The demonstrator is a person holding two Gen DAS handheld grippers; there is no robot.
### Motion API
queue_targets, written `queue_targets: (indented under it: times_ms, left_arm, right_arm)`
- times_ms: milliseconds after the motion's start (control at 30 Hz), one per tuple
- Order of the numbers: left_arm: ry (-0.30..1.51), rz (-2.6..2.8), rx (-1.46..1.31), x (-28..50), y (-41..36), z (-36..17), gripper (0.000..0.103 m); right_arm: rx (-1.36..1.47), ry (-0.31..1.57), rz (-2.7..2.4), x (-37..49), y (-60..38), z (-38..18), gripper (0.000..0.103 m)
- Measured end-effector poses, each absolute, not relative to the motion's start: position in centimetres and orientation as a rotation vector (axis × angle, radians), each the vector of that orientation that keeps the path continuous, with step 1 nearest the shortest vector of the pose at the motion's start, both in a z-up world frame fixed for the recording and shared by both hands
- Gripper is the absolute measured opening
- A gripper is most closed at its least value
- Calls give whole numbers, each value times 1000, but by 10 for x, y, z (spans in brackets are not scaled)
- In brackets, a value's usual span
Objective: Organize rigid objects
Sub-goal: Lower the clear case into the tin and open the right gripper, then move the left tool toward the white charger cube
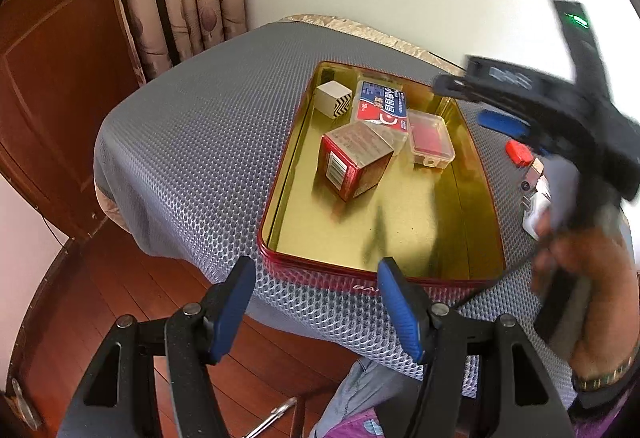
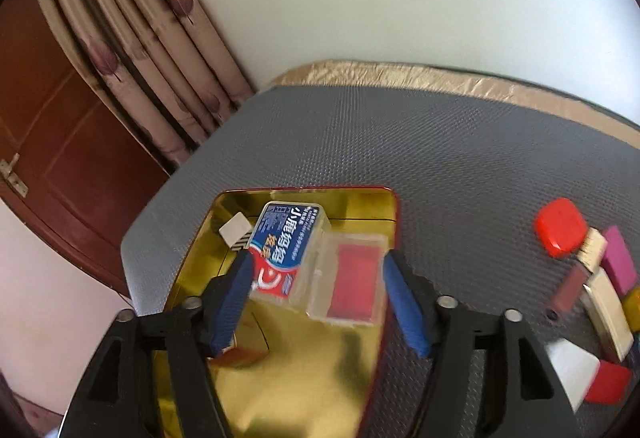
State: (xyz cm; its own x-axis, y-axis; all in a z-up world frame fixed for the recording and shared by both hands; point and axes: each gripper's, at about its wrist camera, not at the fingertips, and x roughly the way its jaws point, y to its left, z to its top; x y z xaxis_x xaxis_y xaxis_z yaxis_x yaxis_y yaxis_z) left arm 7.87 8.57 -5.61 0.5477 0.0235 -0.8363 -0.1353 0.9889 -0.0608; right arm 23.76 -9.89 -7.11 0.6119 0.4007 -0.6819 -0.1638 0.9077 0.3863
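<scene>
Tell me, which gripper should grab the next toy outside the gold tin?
Probably the right gripper. It is open beside the loose pieces like the red block, while the left gripper hangs at the tin's other side.

Bright daylight, glare in the gold tin (image 1: 476, 198), motion-blurred, fisheye-curved edges

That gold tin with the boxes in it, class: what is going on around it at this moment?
A person holding a gripper in each hand is sorting small rigid things into the tin. It already holds a red box, a blue-labelled box, a small white cube and a clear case. The right gripper stands open over the clear case, not pressing it. The left gripper waits open at the tin's near edge. More pieces, including a red cap, lie outside on the grey mat.
</scene>
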Motion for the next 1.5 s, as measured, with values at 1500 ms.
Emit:
queue_targets:
  times_ms: [1500]
  left_arm:
    - [1074,-359,268,163,-142,-66,65]
  right_arm:
    - [257,860,-222,52,-374,-132,102]
